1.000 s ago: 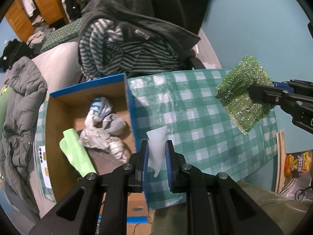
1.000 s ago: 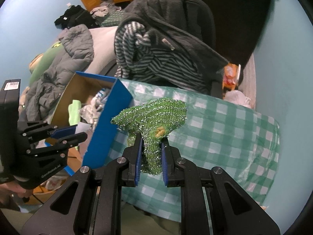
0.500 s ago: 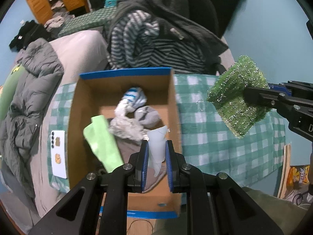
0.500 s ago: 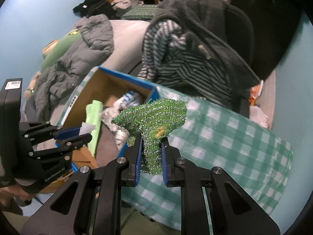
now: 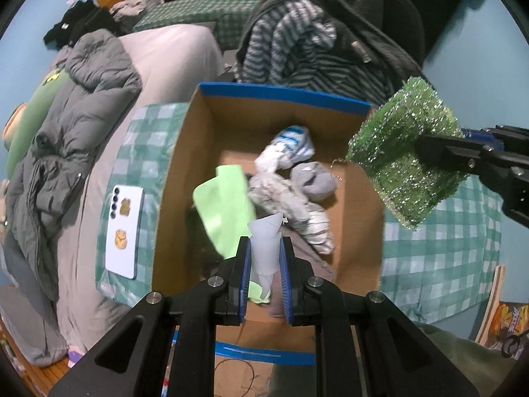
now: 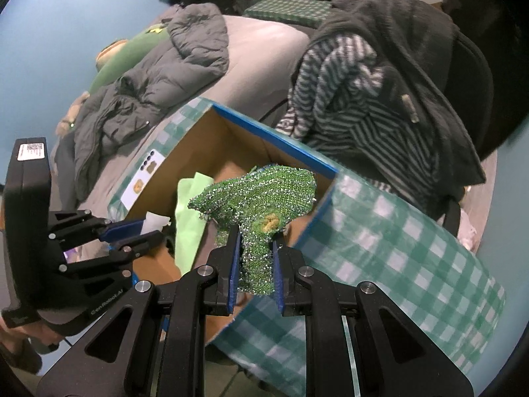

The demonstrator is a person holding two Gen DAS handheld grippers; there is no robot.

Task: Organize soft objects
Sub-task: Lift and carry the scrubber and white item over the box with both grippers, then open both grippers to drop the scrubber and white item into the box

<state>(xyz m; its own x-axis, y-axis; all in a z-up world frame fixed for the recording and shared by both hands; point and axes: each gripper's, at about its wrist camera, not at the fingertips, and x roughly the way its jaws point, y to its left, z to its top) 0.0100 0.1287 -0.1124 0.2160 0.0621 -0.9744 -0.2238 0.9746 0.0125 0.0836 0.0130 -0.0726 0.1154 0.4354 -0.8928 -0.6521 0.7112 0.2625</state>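
My left gripper (image 5: 264, 248) is shut on a white tissue (image 5: 266, 243) and holds it above the open cardboard box (image 5: 205, 125) with blue-taped rims. Inside the box lie a light green cloth (image 5: 224, 198), grey-white socks (image 5: 297, 205) and a blue-and-white bundle (image 5: 291, 142). My right gripper (image 6: 254, 244) is shut on a sparkly green scrub sponge (image 6: 258, 198) and holds it over the box's right wall. The sponge also shows in the left wrist view (image 5: 406, 155), and the left gripper shows in the right wrist view (image 6: 139, 231).
The box stands on a green checked tablecloth (image 6: 413, 248). A white phone (image 5: 124, 231) lies left of the box. A chair draped with a striped top (image 5: 297, 53) and a dark fleece stands behind. A grey jacket (image 5: 76, 109) lies on the bed at left.
Both grippers have moved left with their loads: the tissue went from beside the box's right wall to above its inside, and the sponge went from over the tablecloth to the box's right wall.
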